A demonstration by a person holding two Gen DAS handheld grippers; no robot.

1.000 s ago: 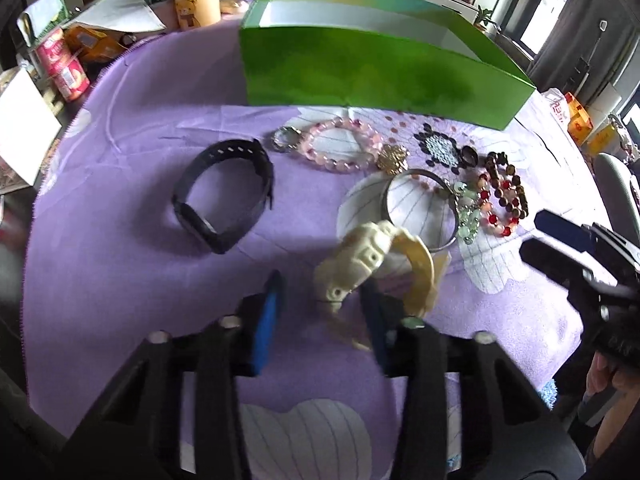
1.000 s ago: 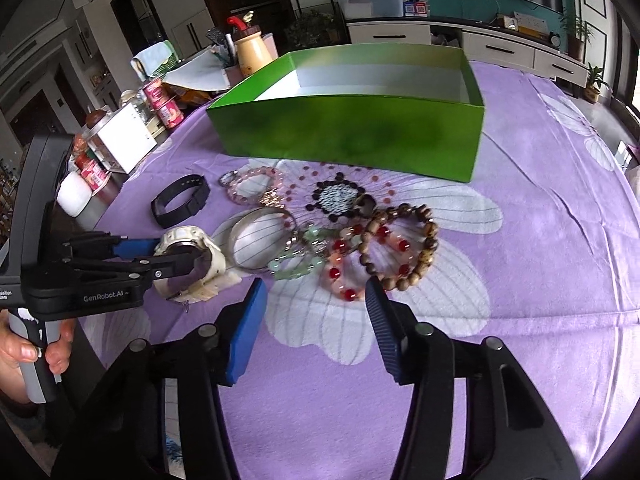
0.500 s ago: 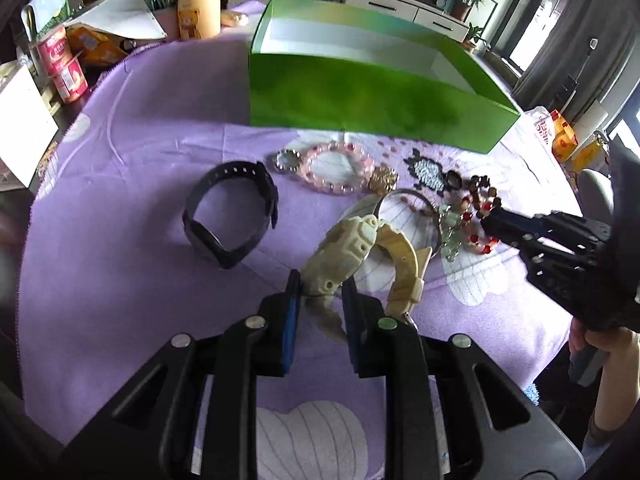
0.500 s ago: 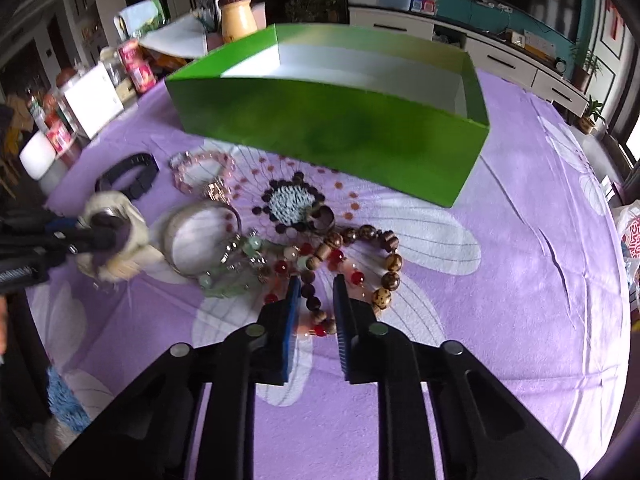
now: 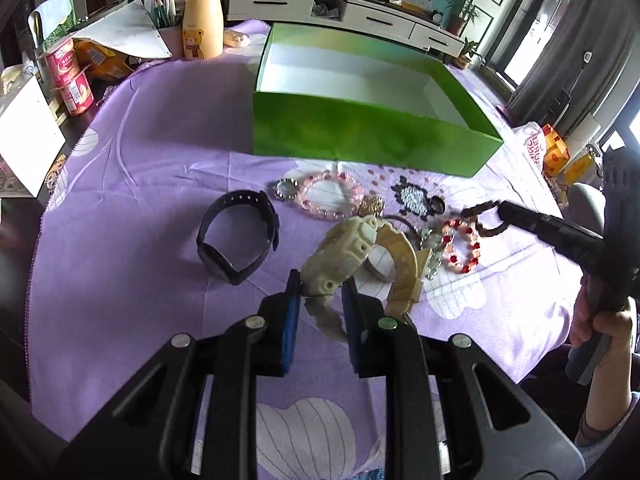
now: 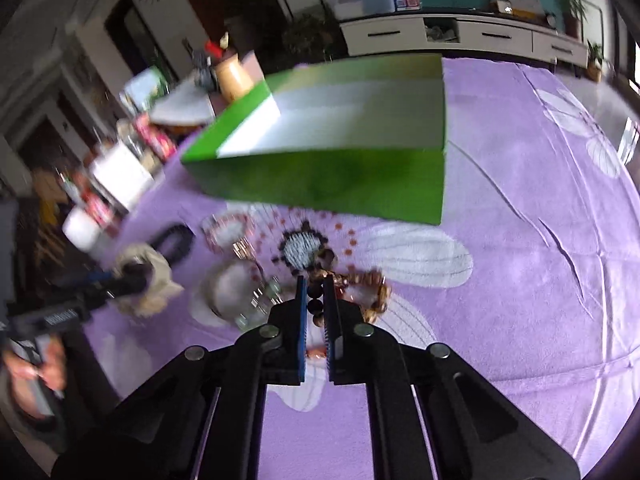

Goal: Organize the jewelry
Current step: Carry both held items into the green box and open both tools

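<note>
My left gripper (image 5: 318,286) is shut on a cream watch (image 5: 352,248) and holds it just above the purple cloth (image 5: 132,256). My right gripper (image 6: 315,288) is shut on a brown wooden bead bracelet (image 6: 316,304), lifted off the cloth; it also shows in the left wrist view (image 5: 482,220). A black watch (image 5: 240,240), a pink bead bracelet (image 5: 332,196), a red bead bracelet (image 5: 460,244) and a metal bangle (image 5: 384,264) lie on the cloth. The open green box (image 5: 360,128) stands behind them, empty.
A yellow bear bottle (image 5: 202,28), red cups (image 5: 70,76), papers and a white box (image 5: 24,136) crowd the table's far left edge. A small ring (image 5: 286,190) and a gold charm (image 5: 372,204) lie by the pink bracelet.
Both grippers closed: the left on the cream watch, the right on the brown bead bracelet. Both have lifted their pieces; the right wrist view is blurred with motion.
</note>
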